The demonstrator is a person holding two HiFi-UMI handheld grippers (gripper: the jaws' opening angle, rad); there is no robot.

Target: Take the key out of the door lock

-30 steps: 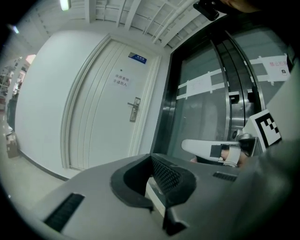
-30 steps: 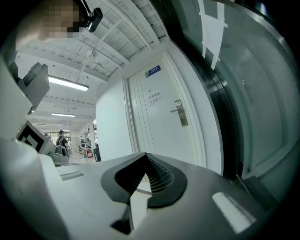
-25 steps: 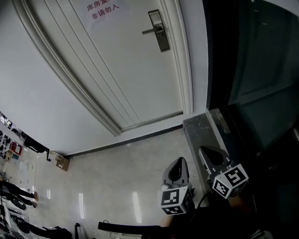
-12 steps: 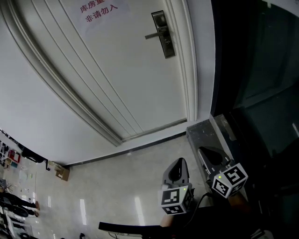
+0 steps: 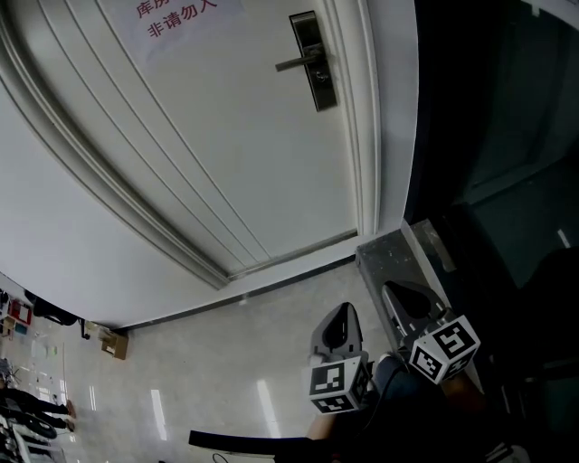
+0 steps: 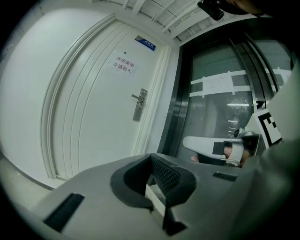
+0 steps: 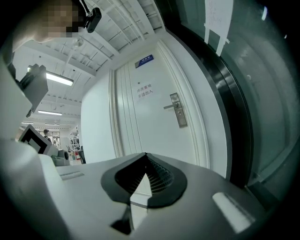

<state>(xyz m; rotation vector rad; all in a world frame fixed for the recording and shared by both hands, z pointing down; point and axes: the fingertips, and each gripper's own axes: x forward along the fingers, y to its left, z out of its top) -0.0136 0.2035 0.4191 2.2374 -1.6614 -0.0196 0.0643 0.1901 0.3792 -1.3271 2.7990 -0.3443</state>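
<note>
The white door (image 5: pixel 226 136) carries a metal lock plate with a lever handle (image 5: pixel 312 59), far above and ahead of both grippers. At this distance no key can be made out. The lock plate (image 6: pixel 138 104) also shows in the left gripper view, and the same lock plate (image 7: pixel 177 110) in the right gripper view. My left gripper (image 5: pixel 337 318) is low near the floor, shut on nothing. My right gripper (image 5: pixel 403 296) is beside it to the right, also shut and empty. Both stand well short of the door.
A paper sign with red characters (image 5: pixel 176 14) hangs on the door. Dark glass panels (image 5: pixel 507 136) and a black frame stand right of it. A grey stone plinth (image 5: pixel 391 253) sits at the frame's foot. A small cardboard box (image 5: pixel 113 342) lies on the glossy tile floor.
The head view has drifted, so the door and lock plate sit slightly differently in frame. Both grippers stay low in about the same place, still shut.
</note>
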